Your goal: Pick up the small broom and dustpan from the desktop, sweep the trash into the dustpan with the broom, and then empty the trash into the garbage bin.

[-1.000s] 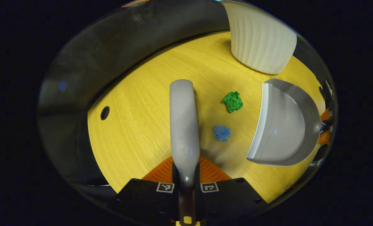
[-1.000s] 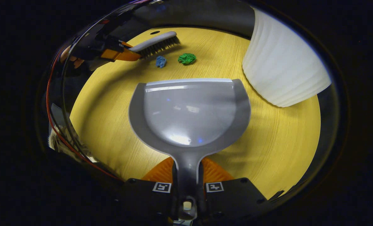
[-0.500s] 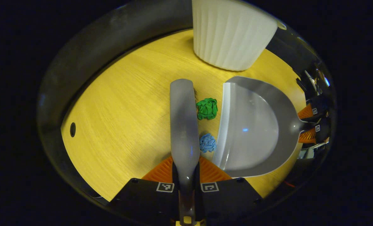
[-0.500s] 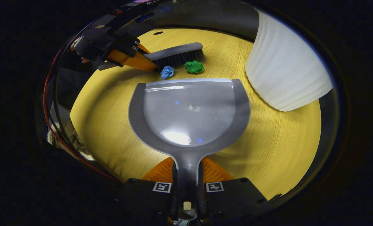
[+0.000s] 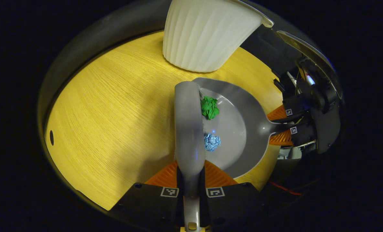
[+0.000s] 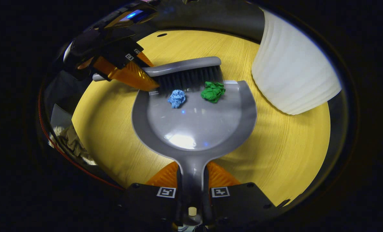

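Left claw [image 5: 191, 180] is clenched on the handle of the small grey plastic broom [image 5: 189, 125]; both fingers press the handle from either side. In the right gripper view the same broom [image 6: 185, 72] lies across the front lip of the dustpan, dark bristles pointing down onto the pan's mouth.

Right claw [image 6: 192, 180] is clamped on the stem of the grey plastic dustpan [image 6: 194, 129], fingers on both sides. Pan sits flat on the round yellow wood-grain bench [image 6: 291, 145], open edge facing away from the right claw. In the left gripper view the dustpan [image 5: 243, 129] shows to the right of the broom head, with the right claw [image 5: 285, 124] on its handle.

Trash is inside the pan, just behind the bristles: crumpled blue paper ball [image 6: 177, 98] and crumpled green paper ball [image 6: 212, 91], apart from each other, both close to the front edge. Left gripper view has the green ball [image 5: 210, 108] and blue ball [image 5: 212, 142] right beside the broom head.

White ribbed plastic garbage bin [image 6: 291, 71] stands upright on the bench, near the dustpan's far side; bin [image 5: 207, 35] is just beyond the pan's rim in the left gripper view.
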Demonstrator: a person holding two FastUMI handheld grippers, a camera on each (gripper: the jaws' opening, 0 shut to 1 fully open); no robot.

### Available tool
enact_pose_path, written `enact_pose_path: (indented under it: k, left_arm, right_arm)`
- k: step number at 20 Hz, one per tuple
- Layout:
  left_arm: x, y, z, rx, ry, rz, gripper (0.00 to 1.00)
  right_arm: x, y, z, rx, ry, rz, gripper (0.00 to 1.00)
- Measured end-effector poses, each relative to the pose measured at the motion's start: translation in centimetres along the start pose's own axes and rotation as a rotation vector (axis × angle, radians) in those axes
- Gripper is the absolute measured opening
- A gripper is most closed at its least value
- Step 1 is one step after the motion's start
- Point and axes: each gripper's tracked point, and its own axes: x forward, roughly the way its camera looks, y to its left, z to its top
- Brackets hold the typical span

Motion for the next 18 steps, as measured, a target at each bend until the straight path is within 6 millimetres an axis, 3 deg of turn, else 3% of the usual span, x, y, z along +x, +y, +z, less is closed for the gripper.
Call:
enact_pose_path:
  k: [2,5,14,18]
  left_arm:
    - [-0.2,-1.0,-0.1,-0.019,-0.011,-0.035,0.16]
    - [-0.6,-0.7,0.0,-0.050,-0.030,-0.008,0.17]
    - [-3.6,4.7,-0.8,-0.182,-0.119,0.210,0.17]
    - [-5.0,6.3,-2.7,-0.256,-0.160,0.287,0.16]
  right_arm:
    - [0.1,0.1,0.0,0.007,-0.005,-0.003,0.22]
    - [0.1,0.1,0.1,0.013,-0.018,-0.005,0.25]
    - [0.4,0.0,-0.3,0.050,-0.069,-0.011,0.26]
    - [0.5,0.1,-0.1,0.083,-0.102,-0.027,0.26]
